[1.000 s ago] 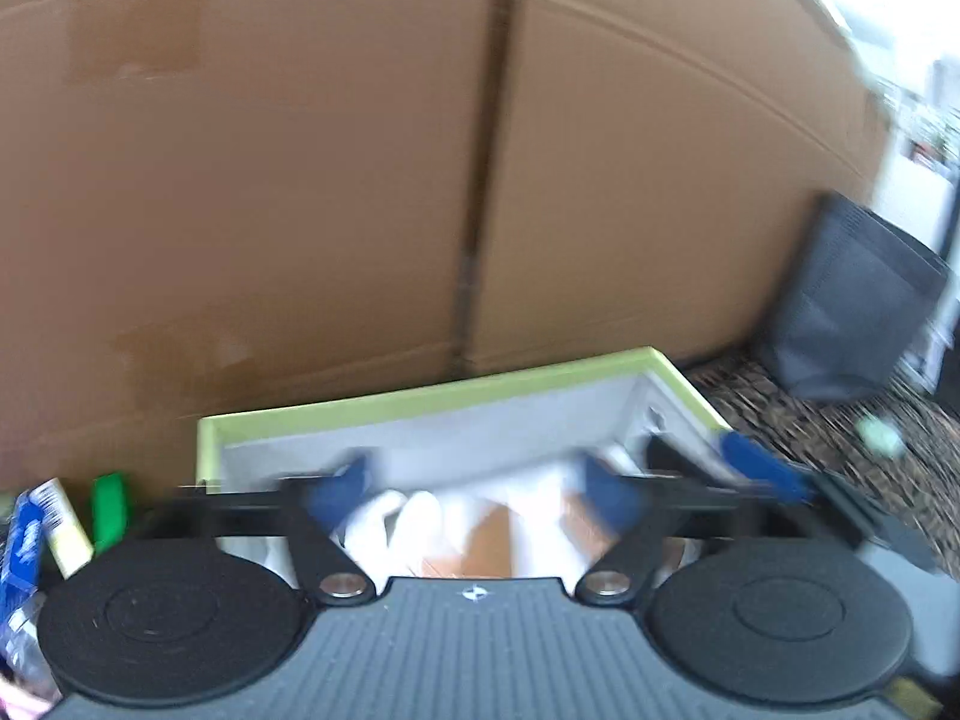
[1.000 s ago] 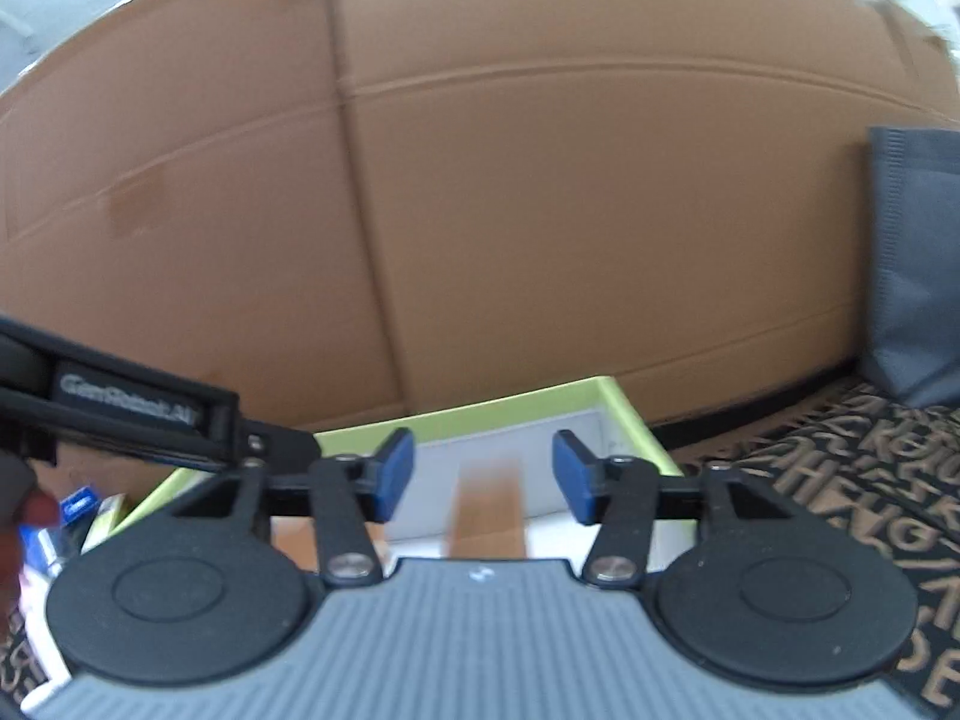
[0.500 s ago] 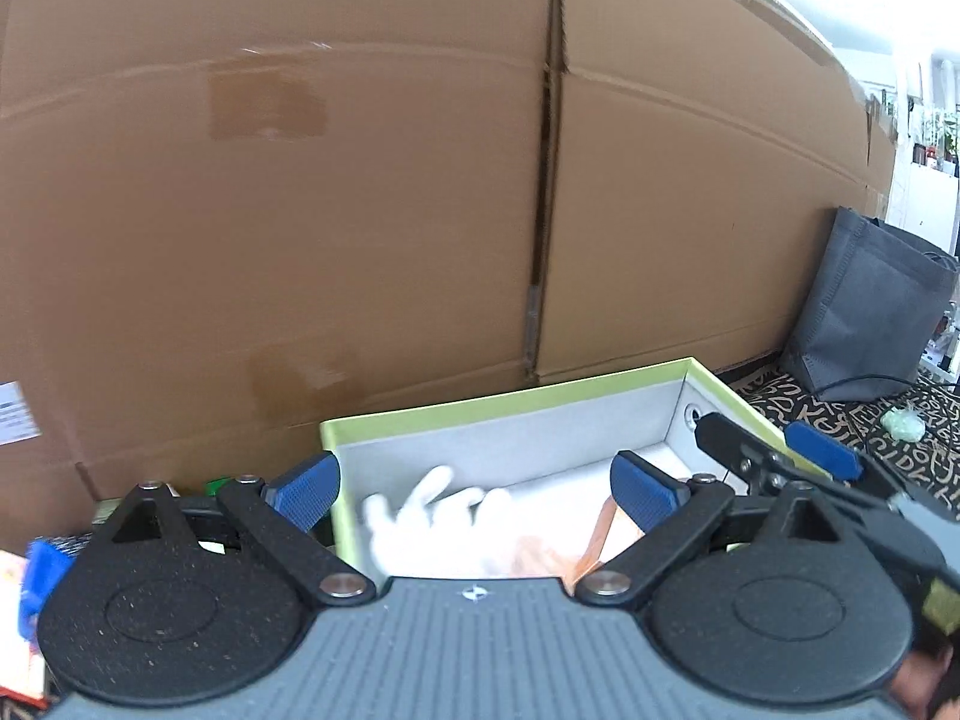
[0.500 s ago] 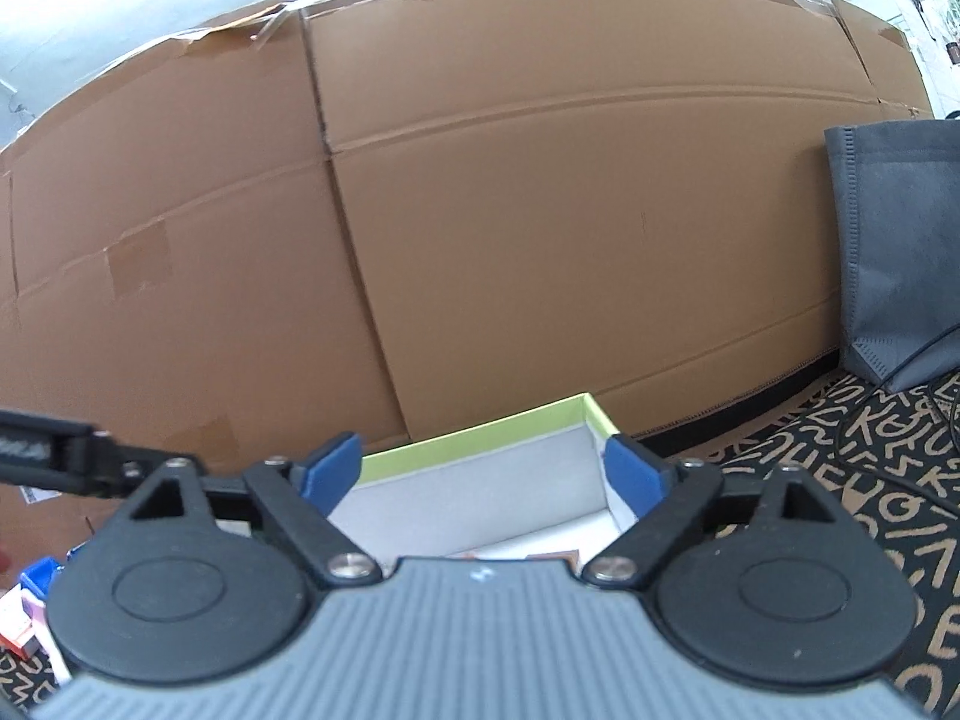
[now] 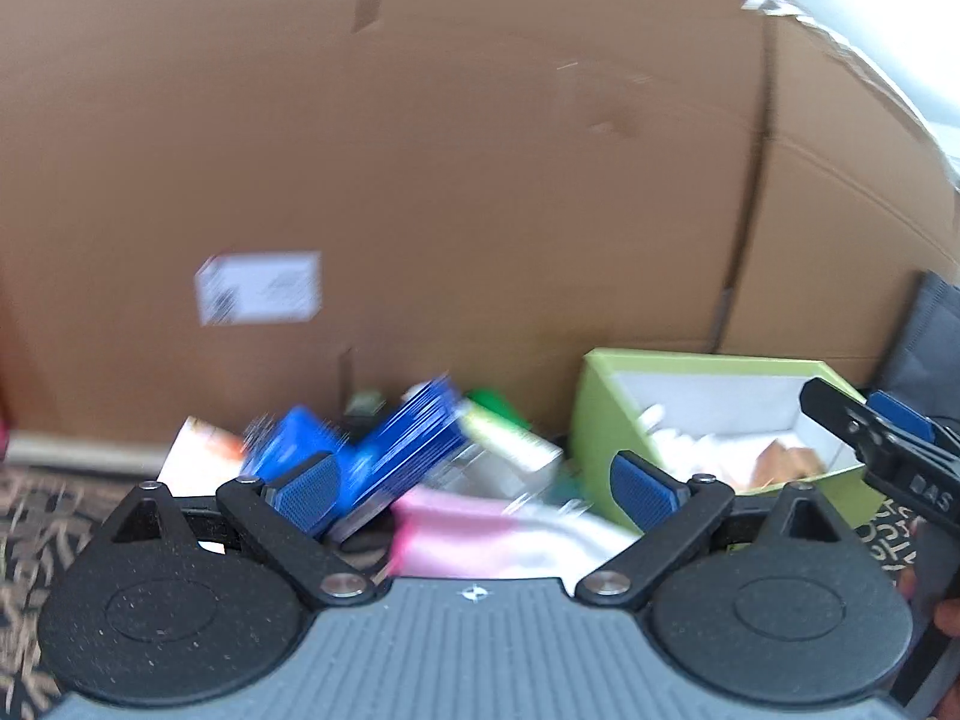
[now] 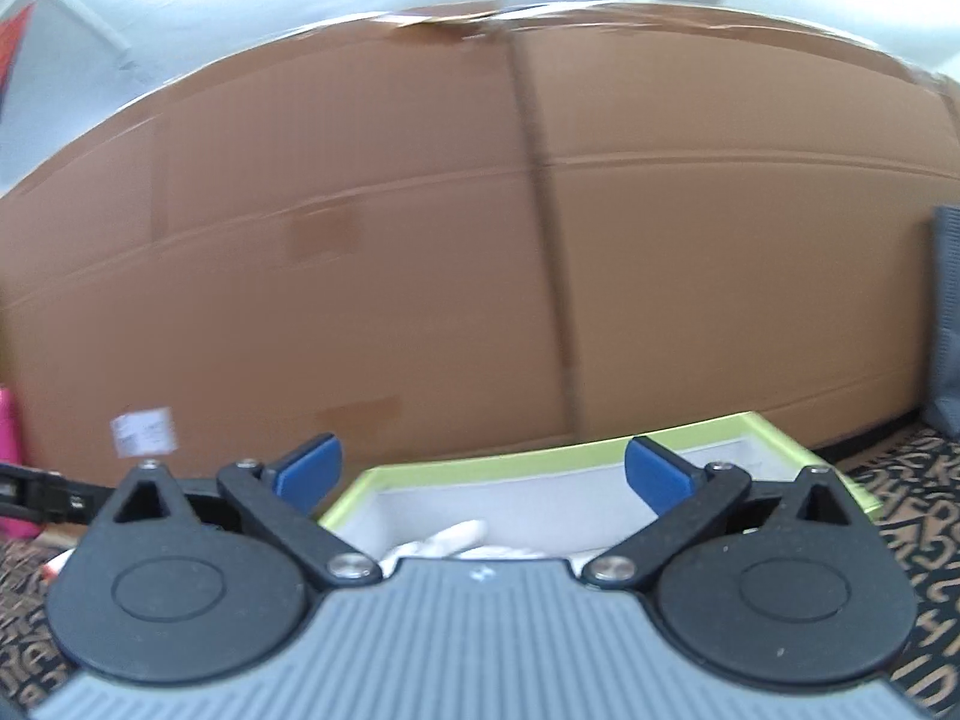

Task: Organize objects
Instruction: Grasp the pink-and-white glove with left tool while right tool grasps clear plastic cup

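A lime-green box (image 5: 600, 420) with a white inside stands on the carpet and holds a white glove (image 5: 654, 420) and something orange-brown. To its left lies a blurred pile: a blue carton (image 5: 408, 450), a smaller blue pack (image 5: 288, 444), a pink pouch (image 5: 456, 534) and a green-white tube (image 5: 510, 435). My left gripper (image 5: 474, 480) is open over this pile with nothing pressed between its pads. My right gripper (image 6: 483, 468) hangs in front of the green box (image 6: 498, 465). Its jaws are opening wide, and nothing is between them. The glove (image 6: 456, 537) shows below it.
A tall cardboard wall (image 5: 480, 180) with a white label (image 5: 258, 288) closes off the back. A grey fabric bag (image 6: 948, 312) stands at the right on the patterned carpet (image 6: 900, 510). Something pink (image 6: 9, 462) sits at the far left.
My left gripper has swung left, away from the green box and over the pile. My right gripper's jaws have spread from half shut to wide and it has shifted sideways before the box.
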Tool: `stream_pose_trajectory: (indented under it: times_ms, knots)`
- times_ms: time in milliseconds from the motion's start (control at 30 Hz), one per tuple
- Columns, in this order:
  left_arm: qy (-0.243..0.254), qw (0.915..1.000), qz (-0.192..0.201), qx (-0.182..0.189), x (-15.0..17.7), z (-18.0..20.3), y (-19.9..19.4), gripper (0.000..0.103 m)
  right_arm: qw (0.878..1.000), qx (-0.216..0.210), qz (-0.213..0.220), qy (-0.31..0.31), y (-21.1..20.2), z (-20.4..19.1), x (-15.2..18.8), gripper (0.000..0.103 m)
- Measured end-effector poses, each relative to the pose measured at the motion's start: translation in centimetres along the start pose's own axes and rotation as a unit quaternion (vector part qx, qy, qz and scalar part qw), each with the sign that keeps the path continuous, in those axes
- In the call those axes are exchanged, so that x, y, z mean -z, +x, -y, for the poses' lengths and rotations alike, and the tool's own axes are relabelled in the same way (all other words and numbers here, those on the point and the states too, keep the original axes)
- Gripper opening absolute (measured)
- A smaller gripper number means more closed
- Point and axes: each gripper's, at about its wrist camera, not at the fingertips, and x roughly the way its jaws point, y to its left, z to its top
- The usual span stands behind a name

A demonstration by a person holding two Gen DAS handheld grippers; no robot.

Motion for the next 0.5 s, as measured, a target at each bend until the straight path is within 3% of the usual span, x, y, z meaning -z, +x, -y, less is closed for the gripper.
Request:
stream_pose_trajectory:
  times_ms: [233, 367, 433, 500]
  knots:
    - [-0.072, 0.996, -0.018, -0.048, 2.8, -5.7, -0.1, 0.1, 0.99, -0.064, -0.058, -0.109, -2.8, -6.8, 1.5, 0.1]
    - [-0.077, 0.9943, -0.016, -0.072, 3.9, -8.3, -0.5, 0.1, 0.973, -0.096, -0.091, -0.19, -2.2, -10.7, 2.7, 0.083]
    - [-0.077, 0.9942, -0.015, -0.074, 4.2, -9.0, -0.7, 0.1, 0.964, -0.093, -0.11, -0.224, -1.6, -12.2, 3.6, 0.075]
    - [-0.081, 0.9943, -0.016, -0.068, 4.5, -9.4, -1.0, 0.1, 0.955, -0.087, -0.134, -0.252, -1.1, -13.5, 4.4, 0.061]
